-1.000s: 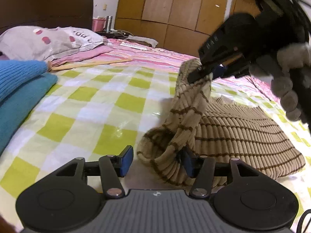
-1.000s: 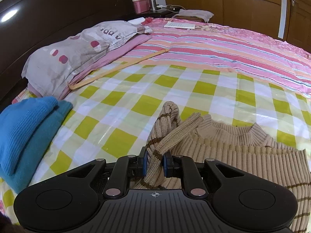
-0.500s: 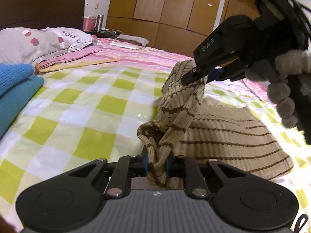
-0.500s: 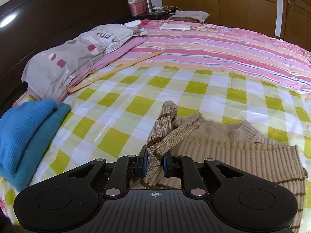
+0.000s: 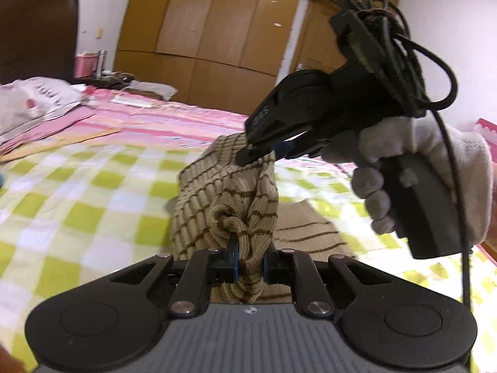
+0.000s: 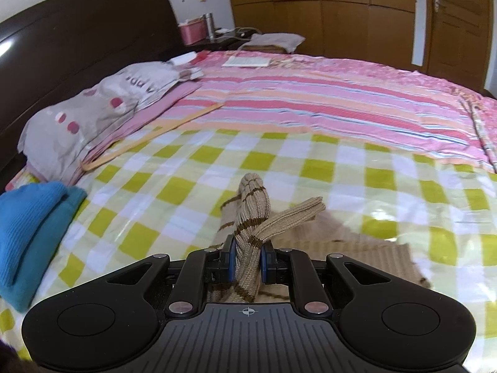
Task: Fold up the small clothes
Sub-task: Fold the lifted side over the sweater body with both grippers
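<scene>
Left wrist view first: the left gripper (image 5: 250, 267) at the bottom centre has its jaws pinched tight on a bunched fold of the tan striped sweater (image 5: 226, 199), which rises up from the checked bedspread (image 5: 77, 192) through the middle of the frame. Upper right, the right gripper (image 5: 257, 152) is held by a gloved hand (image 5: 413, 168) and its tips are clamped on the top edge of that same sweater, so the knit hangs between the two. A wooden wardrobe (image 5: 217, 40) fills the background. Right wrist view: jaws at bottom centre are squeezed onto a ribbed strip of the sweater, the rest trailing to the lower right on the bed. A folded blue garment (image 6: 34, 227) sits at the left edge, a grey pillow (image 6: 93, 115) in the upper left, with a pink striped sheet (image 6: 326, 105) across the top.
</scene>
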Available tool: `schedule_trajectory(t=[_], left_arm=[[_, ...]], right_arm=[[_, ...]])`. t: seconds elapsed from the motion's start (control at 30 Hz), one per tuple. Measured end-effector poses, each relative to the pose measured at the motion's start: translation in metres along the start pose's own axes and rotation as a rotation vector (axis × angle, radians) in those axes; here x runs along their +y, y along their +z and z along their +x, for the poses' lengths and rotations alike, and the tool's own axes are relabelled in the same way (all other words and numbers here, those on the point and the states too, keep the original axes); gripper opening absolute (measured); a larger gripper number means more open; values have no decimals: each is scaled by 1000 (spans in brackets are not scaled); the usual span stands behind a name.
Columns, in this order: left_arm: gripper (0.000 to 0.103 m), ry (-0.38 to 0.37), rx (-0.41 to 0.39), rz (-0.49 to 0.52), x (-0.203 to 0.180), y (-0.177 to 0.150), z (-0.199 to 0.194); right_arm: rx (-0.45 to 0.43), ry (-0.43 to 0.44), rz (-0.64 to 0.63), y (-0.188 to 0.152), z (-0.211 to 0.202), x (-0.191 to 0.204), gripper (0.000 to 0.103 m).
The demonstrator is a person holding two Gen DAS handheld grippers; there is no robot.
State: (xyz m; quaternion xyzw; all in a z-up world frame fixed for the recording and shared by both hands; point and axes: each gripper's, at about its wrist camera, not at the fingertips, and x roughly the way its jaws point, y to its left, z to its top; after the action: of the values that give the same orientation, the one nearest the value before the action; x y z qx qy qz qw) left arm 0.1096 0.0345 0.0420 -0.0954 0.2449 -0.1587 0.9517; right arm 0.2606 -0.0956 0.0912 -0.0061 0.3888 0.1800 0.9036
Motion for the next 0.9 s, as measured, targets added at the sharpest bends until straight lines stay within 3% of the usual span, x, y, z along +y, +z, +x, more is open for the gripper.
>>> schedule_trajectory(t=[0.4, 0.9], left_arm=[[20, -106, 38, 68, -67, 4, 46], [20, -148, 131, 117, -115, -17, 92]], right_arm=[[-15, -43, 61, -5, -12, -76, 13], [16, -44, 161, -38, 1, -155, 13]])
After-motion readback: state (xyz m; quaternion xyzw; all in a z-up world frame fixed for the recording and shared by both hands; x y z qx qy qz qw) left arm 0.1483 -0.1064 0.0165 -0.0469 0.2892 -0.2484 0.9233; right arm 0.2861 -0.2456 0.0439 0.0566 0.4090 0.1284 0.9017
